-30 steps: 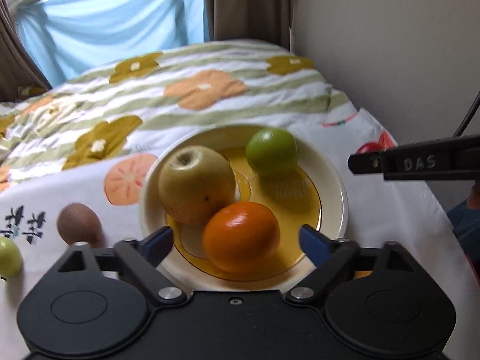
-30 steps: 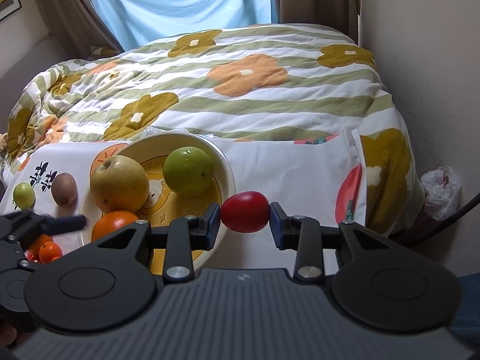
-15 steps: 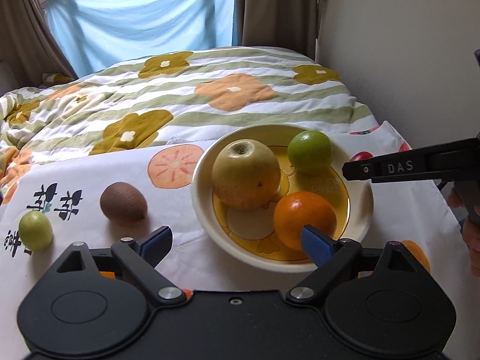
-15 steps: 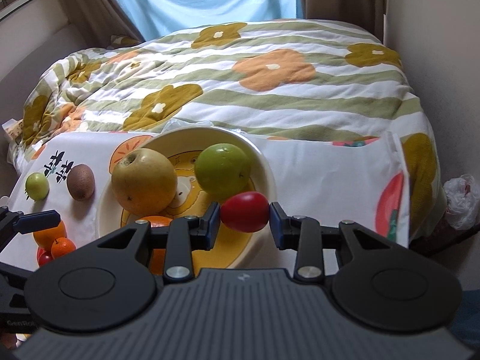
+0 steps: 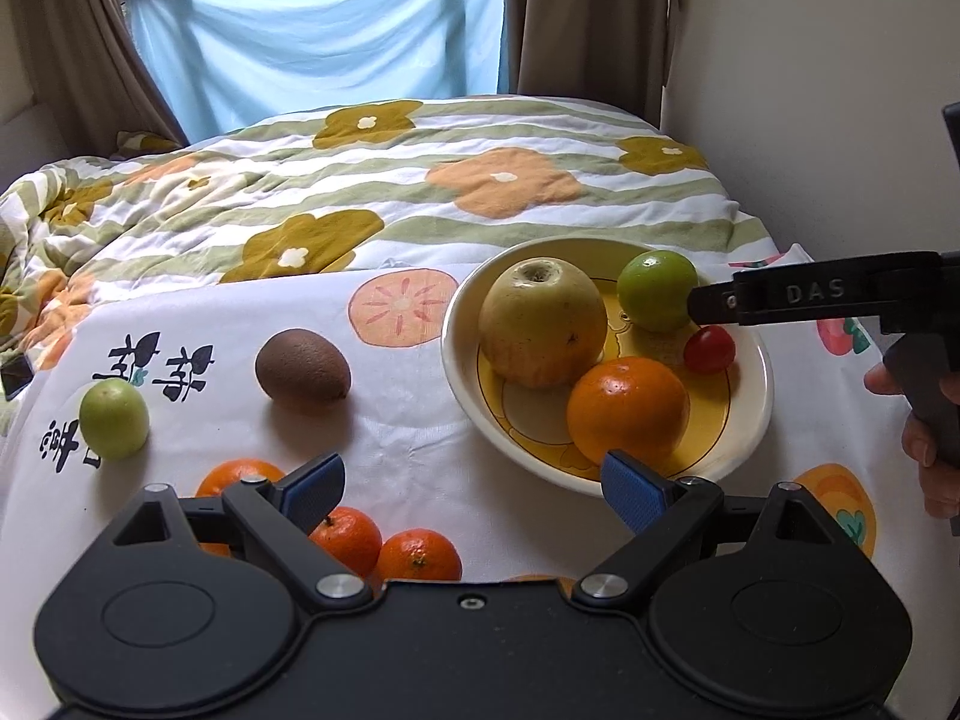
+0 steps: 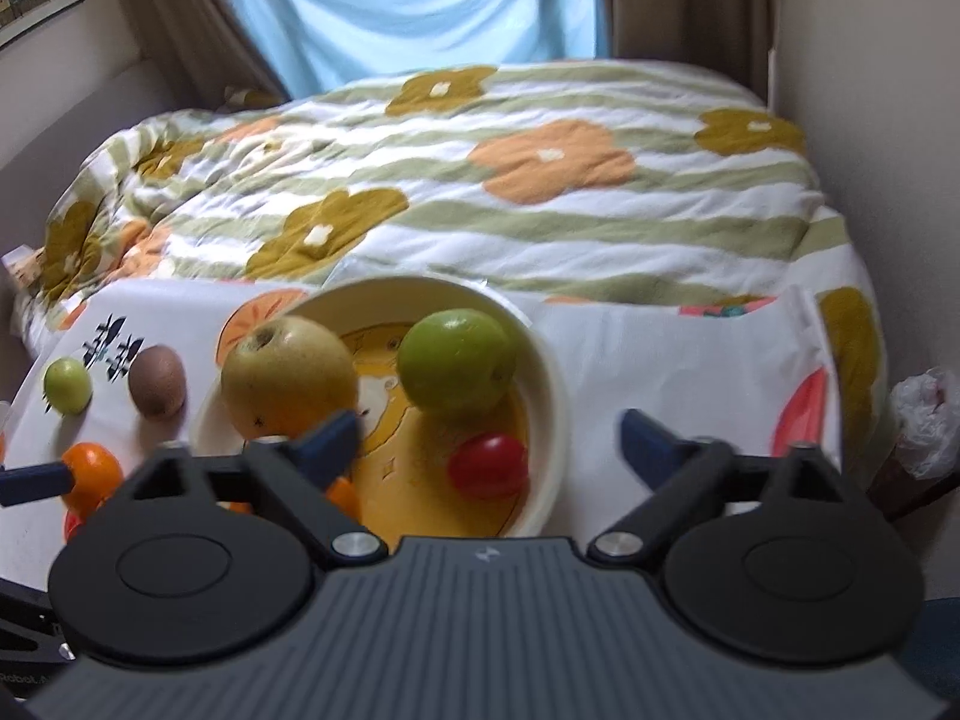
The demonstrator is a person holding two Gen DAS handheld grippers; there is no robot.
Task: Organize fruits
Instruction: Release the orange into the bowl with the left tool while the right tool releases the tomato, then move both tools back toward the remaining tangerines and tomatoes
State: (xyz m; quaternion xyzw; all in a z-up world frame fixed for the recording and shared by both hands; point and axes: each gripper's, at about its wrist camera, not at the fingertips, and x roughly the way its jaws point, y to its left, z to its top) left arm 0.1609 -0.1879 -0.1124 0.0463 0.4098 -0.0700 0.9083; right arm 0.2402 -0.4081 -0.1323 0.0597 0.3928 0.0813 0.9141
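A cream and yellow bowl (image 5: 757,396) (image 6: 552,396) holds a large yellow apple (image 5: 543,324) (image 6: 288,375), a green apple (image 5: 657,291) (image 6: 456,360), an orange (image 5: 627,411) and a small red tomato (image 5: 710,349) (image 6: 489,465). My right gripper (image 6: 489,441) is open just above the tomato, which lies loose in the bowl. My left gripper (image 5: 474,483) is open and empty, left of the bowl's near rim. On the cloth lie a kiwi (image 5: 303,365), a small green fruit (image 5: 114,417) and several mandarins (image 5: 418,555).
The white fruit-print cloth (image 5: 408,432) covers the near end of a bed with a flowered quilt (image 5: 420,180). A wall (image 5: 840,90) runs close on the right. A plastic bag (image 6: 924,420) hangs off the right edge.
My right gripper has opened and the red tomato has dropped into the bowl. My left gripper has pulled back and left, open throughout, bringing the mandarins into view.
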